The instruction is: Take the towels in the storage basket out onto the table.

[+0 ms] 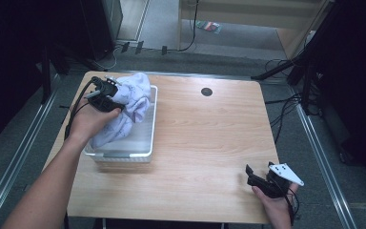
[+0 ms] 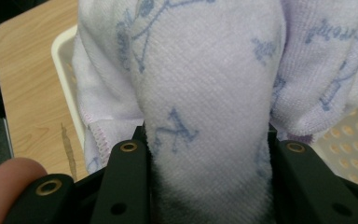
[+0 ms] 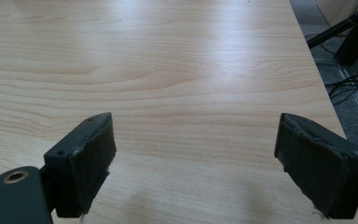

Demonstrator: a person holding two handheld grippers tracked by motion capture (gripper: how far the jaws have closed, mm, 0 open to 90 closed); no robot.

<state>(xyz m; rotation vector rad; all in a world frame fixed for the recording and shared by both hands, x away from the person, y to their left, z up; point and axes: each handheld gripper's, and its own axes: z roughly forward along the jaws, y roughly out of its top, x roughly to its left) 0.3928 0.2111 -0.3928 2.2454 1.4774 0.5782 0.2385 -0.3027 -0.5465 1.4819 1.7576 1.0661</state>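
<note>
The worktop [image 1: 205, 138] is a light wood-grain panel with a small round black grommet [image 1: 207, 91] near its far edge, standing on grey carpeted floor [image 1: 238, 36]. Metal floor rails [image 1: 16, 157] run along both the left and right sides of the frame, and black cables [image 1: 286, 102] lie loose at the upper centre and right. Pale wooden furniture [image 1: 252, 12] occupies the upper right; the frame's outer edges are dark.

Your right hand-held gripper [image 1: 255, 175], jaws spread wide, faces a bare sweep of worktop [image 1: 209, 138] running up to the small dark grommet [image 1: 207, 91], while at the left edge the white basket [image 1: 145, 153] and the bunched lavender towel [image 1: 133, 98] block passage.
</note>
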